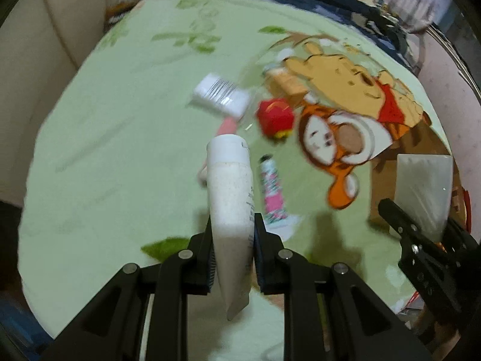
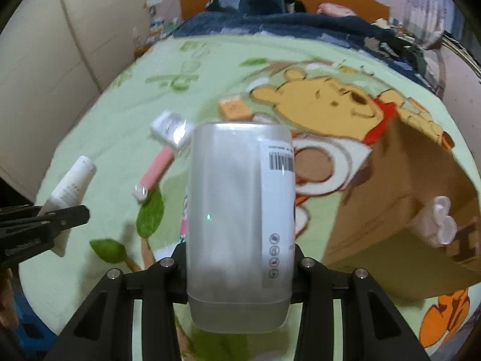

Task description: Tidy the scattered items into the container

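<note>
Clamping a white tube (image 1: pixel 230 198), the left claw (image 1: pixel 233 240); right claw (image 2: pixel 239 258) grips a barcoded frosted bottle (image 2: pixel 240 210), print unreadable.

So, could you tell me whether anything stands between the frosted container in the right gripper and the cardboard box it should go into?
Nothing visible does. The right gripper holds the frosted container above the blanket, and the cardboard box lies beside it to the right with only bare blanket between them. A pale item already sits inside.

Fleecy cloth blanket (image 1: pixel 120 150); frosted plastic bottle (image 2: pixel 240 210); matt cardboard box (image 2: pixel 405 210).
</note>
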Demonstrator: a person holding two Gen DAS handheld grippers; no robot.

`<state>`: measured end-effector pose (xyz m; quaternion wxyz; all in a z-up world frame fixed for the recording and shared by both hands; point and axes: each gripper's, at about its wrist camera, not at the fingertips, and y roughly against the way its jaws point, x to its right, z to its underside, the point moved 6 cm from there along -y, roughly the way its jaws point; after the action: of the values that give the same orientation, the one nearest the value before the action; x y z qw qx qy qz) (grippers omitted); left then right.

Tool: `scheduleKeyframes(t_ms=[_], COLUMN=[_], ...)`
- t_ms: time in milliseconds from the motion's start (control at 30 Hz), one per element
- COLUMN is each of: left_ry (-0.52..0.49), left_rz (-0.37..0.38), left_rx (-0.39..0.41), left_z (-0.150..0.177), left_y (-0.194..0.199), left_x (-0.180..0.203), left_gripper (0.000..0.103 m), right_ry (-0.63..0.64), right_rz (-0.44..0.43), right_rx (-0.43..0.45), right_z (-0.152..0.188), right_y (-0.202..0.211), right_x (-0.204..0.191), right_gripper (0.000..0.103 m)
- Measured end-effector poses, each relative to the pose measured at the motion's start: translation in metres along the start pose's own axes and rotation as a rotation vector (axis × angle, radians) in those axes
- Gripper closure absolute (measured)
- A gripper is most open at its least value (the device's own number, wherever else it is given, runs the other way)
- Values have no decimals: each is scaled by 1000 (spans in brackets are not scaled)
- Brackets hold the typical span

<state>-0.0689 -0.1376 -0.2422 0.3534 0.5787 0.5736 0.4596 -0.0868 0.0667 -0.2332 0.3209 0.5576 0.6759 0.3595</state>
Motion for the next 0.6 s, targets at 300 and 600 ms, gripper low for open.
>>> scheduleKeyframes(t_ms=[300,600], left_ry=[-162,-355], left_rz=[30,69], left_rx=[114,114], left_z=[-52,-52], left_y=[75,94], left_x=[127,235], left_gripper=[82,82], right_ry=[-55,-186], right_rz=[141,274], right_rx=[160,225], right_z=[-37,-32], right_y=[106,171], right_x=[74,154], right_gripper=[62,62])
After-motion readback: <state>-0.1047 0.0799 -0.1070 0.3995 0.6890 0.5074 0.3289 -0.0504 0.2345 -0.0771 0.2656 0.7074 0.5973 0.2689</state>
